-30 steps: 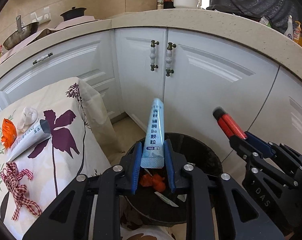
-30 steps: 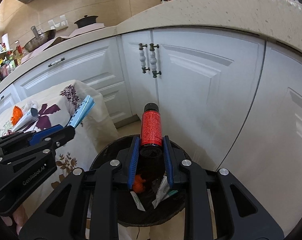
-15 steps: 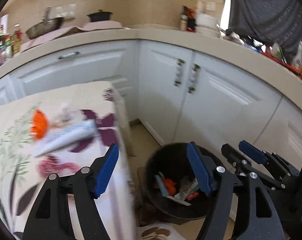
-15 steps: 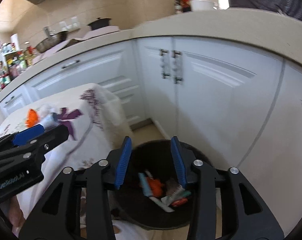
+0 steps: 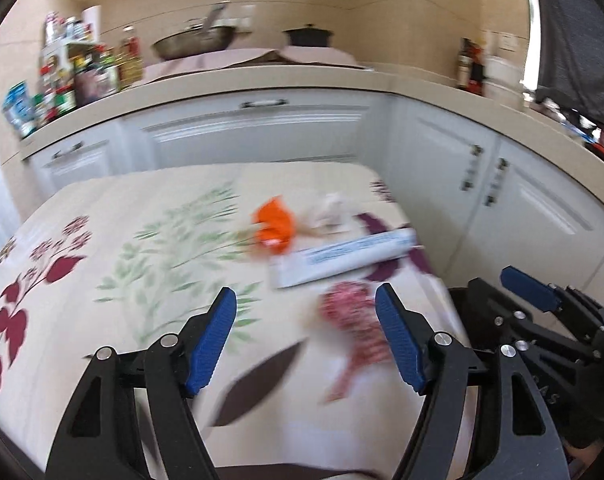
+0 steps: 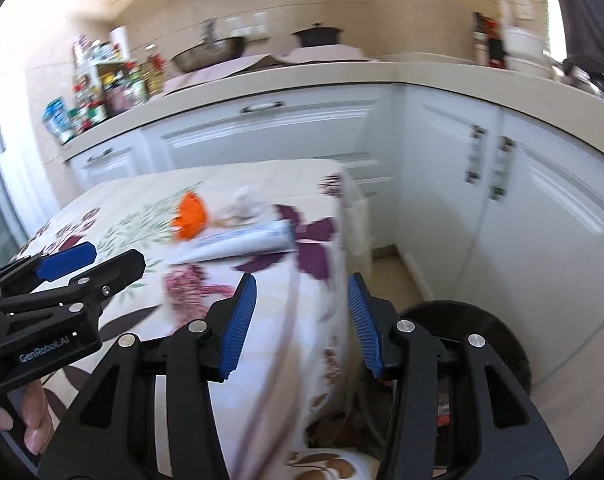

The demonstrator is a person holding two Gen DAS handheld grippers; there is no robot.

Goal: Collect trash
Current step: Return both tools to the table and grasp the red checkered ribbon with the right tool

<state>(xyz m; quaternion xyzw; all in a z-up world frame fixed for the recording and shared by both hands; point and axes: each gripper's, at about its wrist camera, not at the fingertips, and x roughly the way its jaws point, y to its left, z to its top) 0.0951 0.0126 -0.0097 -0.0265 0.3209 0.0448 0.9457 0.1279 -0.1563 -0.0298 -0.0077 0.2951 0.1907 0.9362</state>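
Both tongs are wide apart and hold nothing: the left gripper [image 5: 305, 336] hangs over the flowery table [image 5: 101, 248], and the right gripper [image 6: 302, 324] sits over the table's edge, with the black trash bin [image 6: 482, 328] at about 3 o'clock from it. It looks like they are between pick-ups, going for more trash. From the left gripper, the red checked ribbon [image 5: 354, 320] lies closest at about 1 o'clock, then the white tube [image 5: 342, 258], then the orange scrap [image 5: 273, 226] and crumpled tissue [image 5: 332, 212] near 12; next it should drop over the ribbon or tube and squeeze.
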